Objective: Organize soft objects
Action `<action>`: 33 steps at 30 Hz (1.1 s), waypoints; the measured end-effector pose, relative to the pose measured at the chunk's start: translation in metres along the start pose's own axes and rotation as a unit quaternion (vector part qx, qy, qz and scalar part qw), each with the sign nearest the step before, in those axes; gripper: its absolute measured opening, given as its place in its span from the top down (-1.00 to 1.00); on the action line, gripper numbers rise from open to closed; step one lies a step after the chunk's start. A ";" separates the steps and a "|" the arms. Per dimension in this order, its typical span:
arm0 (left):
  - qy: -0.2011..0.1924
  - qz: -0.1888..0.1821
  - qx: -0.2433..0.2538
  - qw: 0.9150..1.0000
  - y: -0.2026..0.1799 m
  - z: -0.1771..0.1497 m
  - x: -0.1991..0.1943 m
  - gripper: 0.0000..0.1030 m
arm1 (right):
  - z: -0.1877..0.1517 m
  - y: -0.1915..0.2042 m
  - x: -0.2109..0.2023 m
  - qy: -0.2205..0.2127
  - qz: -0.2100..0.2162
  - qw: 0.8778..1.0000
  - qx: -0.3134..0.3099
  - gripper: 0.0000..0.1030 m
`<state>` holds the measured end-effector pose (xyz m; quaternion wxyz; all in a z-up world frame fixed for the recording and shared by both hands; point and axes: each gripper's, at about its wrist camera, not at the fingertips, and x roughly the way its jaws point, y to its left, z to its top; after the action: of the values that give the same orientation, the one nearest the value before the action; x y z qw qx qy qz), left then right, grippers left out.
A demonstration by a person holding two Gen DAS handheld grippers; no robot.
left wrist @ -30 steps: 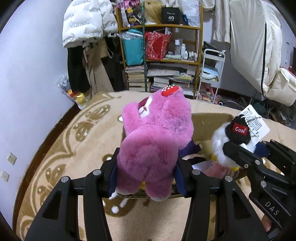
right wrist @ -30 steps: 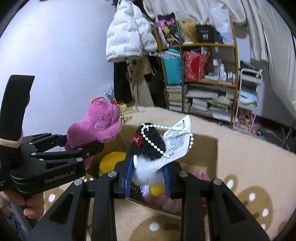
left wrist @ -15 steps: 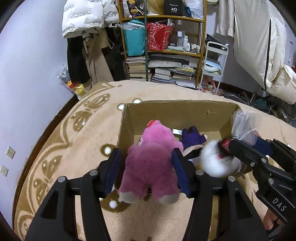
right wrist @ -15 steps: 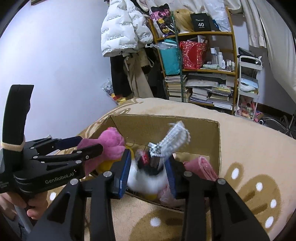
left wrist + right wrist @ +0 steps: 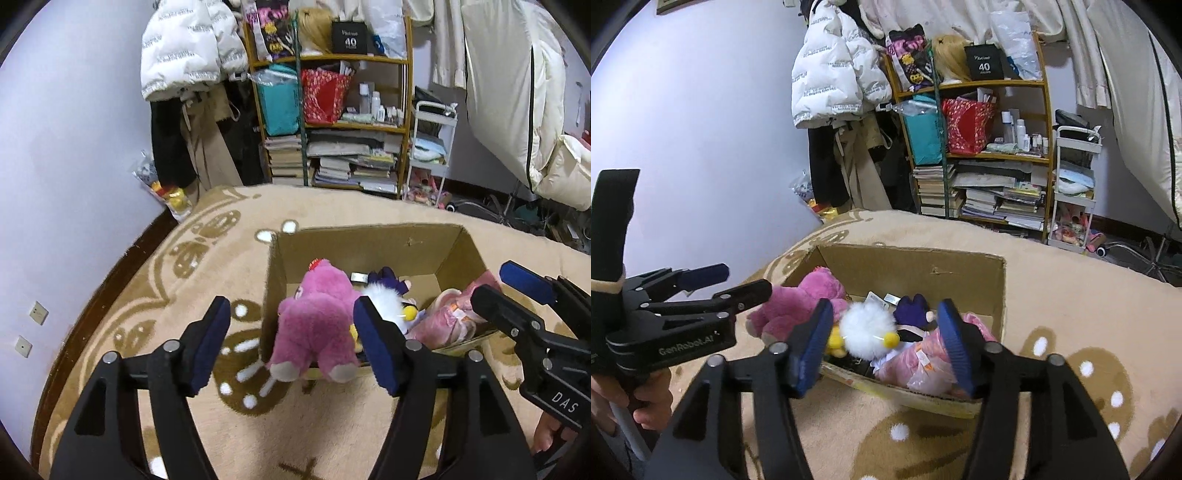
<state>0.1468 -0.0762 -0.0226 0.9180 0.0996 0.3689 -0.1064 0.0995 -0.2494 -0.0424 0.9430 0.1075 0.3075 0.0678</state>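
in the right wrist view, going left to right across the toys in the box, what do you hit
pink plush bear → white fluffy plush → purple plush → pink doll in a plastic wrapper

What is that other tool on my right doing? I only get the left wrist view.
Observer: The right tool is open and grips nothing; the white fluffy plush lies loose in the cardboard box past its tips.
Operator: And who carries my tool?
Observer: A bare hand grips the handle under the left tool, which is open too.
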 end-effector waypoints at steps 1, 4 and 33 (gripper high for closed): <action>-0.005 0.002 0.002 1.000 0.000 0.000 -0.006 -0.34 | 0.001 0.001 -0.005 -0.001 -0.001 1.000 -0.001 -0.26; -0.020 0.007 0.006 1.000 0.000 -0.002 -0.027 -0.42 | 0.002 0.005 -0.019 -0.008 -0.009 1.000 -0.006 -0.46; -0.137 0.058 -0.018 0.989 0.019 -0.056 -0.180 -0.99 | -0.022 0.041 -0.152 -0.095 -0.072 0.992 -0.036 -1.00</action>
<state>-0.0119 -0.0216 0.0657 0.9662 0.0883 0.2348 -0.0591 -0.0384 -0.2361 0.0360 0.9737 0.0568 0.2205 0.0003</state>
